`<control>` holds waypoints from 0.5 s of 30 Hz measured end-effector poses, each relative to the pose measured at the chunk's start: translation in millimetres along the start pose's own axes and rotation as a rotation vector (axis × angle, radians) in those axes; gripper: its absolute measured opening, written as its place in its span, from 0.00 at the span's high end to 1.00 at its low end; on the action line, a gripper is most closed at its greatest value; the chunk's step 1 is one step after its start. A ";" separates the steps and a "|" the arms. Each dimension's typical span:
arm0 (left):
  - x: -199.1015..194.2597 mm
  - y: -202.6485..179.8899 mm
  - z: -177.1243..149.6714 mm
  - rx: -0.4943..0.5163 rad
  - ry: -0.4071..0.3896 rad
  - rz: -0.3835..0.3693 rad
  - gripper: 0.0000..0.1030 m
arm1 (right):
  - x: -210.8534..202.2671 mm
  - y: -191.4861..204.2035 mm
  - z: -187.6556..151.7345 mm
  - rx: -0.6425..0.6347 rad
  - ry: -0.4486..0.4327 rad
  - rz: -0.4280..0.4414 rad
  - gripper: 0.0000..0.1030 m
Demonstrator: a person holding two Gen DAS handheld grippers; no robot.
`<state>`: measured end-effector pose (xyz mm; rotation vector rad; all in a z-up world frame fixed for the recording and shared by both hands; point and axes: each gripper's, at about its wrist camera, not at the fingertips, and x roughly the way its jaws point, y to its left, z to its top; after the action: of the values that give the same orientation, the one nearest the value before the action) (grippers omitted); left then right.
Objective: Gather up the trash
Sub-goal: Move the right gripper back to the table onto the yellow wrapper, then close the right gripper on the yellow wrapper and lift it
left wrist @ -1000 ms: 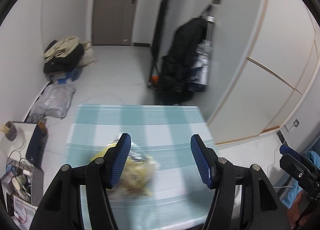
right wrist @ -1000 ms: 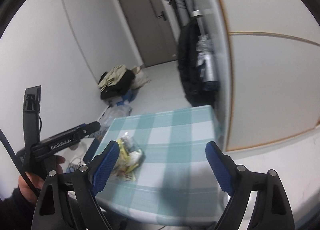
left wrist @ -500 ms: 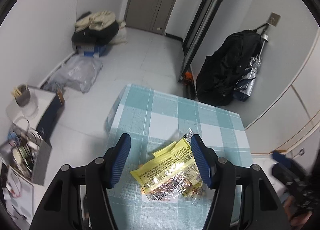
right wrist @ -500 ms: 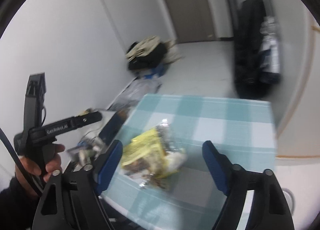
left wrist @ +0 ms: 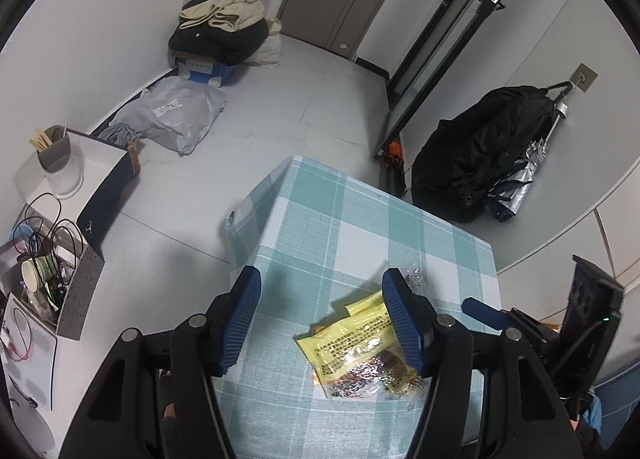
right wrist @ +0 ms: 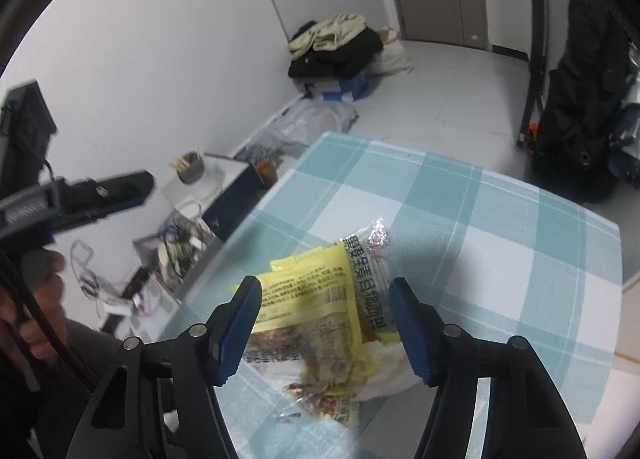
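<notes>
Crumpled heap of yellow and clear plastic snack wrappers (right wrist: pixel 320 323) lying on teal-and-white checked tablecloth (right wrist: pixel 500 243). Right gripper (right wrist: pixel 325 323) above heap, blue pads spread wide, gripping nothing. Left gripper (left wrist: pixel 320 319) likewise spread, empty, wrappers (left wrist: pixel 352 355) under its right pad.

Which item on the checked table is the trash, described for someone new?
Find the table under the teal-and-white checked tablecloth. Near its front edge lies a crumpled pile of yellow printed plastic snack wrappers with silvery foil insides, framed by the open right gripper. It is the only loose item on the cloth.
</notes>
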<state>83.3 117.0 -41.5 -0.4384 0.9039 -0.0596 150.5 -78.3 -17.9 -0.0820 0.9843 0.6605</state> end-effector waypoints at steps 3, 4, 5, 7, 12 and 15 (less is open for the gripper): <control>1.6 6.6 1.2 -0.017 0.010 0.001 0.43 | 14.4 1.1 1.4 -0.011 0.052 -0.022 0.47; 2.0 7.4 1.3 -0.021 0.014 -0.001 0.43 | 18.8 0.8 1.4 -0.010 0.068 -0.023 0.50; 2.0 8.0 1.3 -0.025 0.017 -0.002 0.43 | 21.6 0.5 1.5 -0.009 0.079 -0.025 0.50; 2.5 8.5 1.1 -0.025 0.020 0.003 0.43 | 26.5 -1.5 1.2 -0.004 0.097 -0.043 0.50; 4.5 10.3 0.5 -0.021 0.028 0.017 0.43 | 38.4 -7.8 -2.0 0.019 0.157 -0.062 0.62; 5.9 11.6 0.6 -0.027 0.034 0.017 0.43 | 39.3 -6.8 -3.3 0.014 0.168 -0.068 0.76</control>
<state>85.8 126.4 -50.2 -0.4557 0.9425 -0.0392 166.6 -66.1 -52.5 -0.1601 1.1422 0.5907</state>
